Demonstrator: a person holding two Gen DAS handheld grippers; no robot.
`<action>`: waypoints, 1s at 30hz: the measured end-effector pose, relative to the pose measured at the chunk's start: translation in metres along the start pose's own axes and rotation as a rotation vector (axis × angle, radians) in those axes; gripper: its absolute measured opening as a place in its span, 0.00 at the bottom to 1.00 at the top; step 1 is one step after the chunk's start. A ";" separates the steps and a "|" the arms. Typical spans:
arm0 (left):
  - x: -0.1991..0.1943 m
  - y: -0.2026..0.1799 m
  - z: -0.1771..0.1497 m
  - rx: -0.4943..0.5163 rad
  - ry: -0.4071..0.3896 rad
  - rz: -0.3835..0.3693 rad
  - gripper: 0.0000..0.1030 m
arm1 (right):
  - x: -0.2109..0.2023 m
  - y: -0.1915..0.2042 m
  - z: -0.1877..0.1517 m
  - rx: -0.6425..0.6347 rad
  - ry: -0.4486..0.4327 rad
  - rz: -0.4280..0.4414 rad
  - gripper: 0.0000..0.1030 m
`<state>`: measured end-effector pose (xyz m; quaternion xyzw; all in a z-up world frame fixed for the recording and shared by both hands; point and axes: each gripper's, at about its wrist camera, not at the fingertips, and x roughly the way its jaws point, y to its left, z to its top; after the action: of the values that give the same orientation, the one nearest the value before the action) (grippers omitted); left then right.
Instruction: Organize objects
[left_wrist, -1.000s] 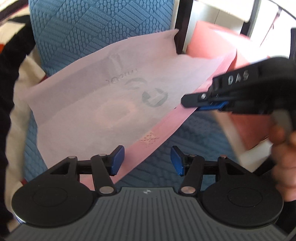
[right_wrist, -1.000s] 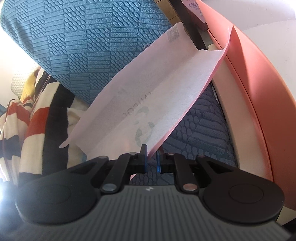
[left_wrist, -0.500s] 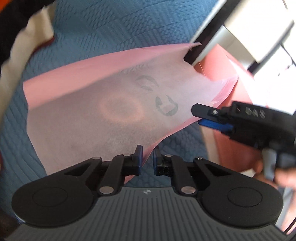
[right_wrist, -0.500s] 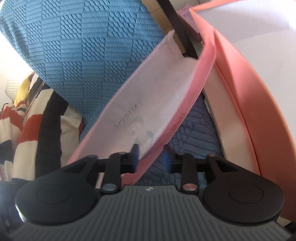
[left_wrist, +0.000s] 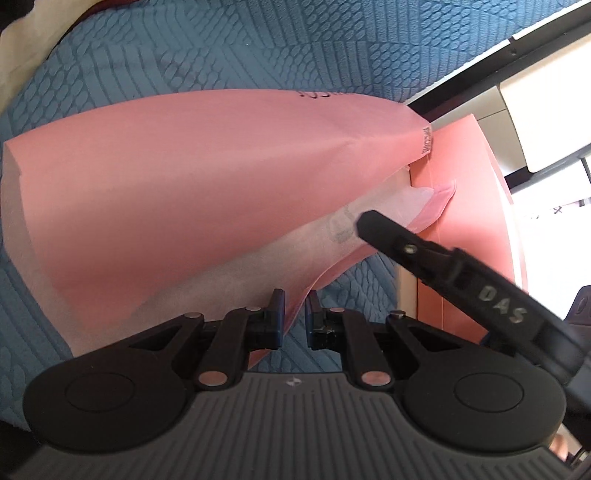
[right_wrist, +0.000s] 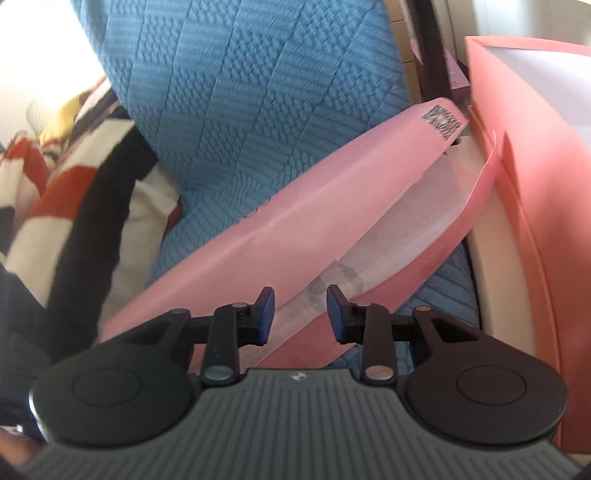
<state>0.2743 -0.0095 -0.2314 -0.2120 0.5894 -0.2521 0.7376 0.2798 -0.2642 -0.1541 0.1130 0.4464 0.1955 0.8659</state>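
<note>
A pink fabric bag (left_wrist: 207, 192) with a pale lining lies folded over itself on a blue quilted seat. My left gripper (left_wrist: 294, 310) is shut on the bag's lower edge. In the right wrist view the bag (right_wrist: 295, 236) shows a printed code near its far corner and its mouth gapes. My right gripper (right_wrist: 297, 314) is open, its fingers astride the bag's pale lining without gripping it. One of its fingers (left_wrist: 424, 254) crosses the left wrist view from the right, over the bag's opening.
A salmon-pink box (right_wrist: 535, 184) stands at the right, against the bag's far end; it also shows in the left wrist view (left_wrist: 476, 206). A blue quilted cushion (right_wrist: 240, 110) rises behind. A striped red, black and white cloth (right_wrist: 55, 192) lies left. A dark frame bar (left_wrist: 498, 66) runs behind.
The bag's top flap has folded over, so the pink outside now covers most of the pale lining. My left gripper closed on the bag's edge. My right gripper let go and opened.
</note>
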 end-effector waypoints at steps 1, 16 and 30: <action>0.001 0.000 0.001 -0.003 -0.001 0.003 0.13 | 0.005 0.002 0.000 -0.005 0.011 -0.005 0.32; -0.006 0.008 0.010 -0.041 -0.041 0.046 0.14 | 0.013 -0.014 0.002 0.084 0.007 0.021 0.34; -0.045 -0.009 0.009 0.070 -0.169 0.060 0.14 | 0.027 -0.017 -0.007 0.072 0.086 0.021 0.31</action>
<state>0.2739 0.0112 -0.1892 -0.1887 0.5218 -0.2315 0.7991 0.2924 -0.2676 -0.1842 0.1401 0.4888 0.1932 0.8391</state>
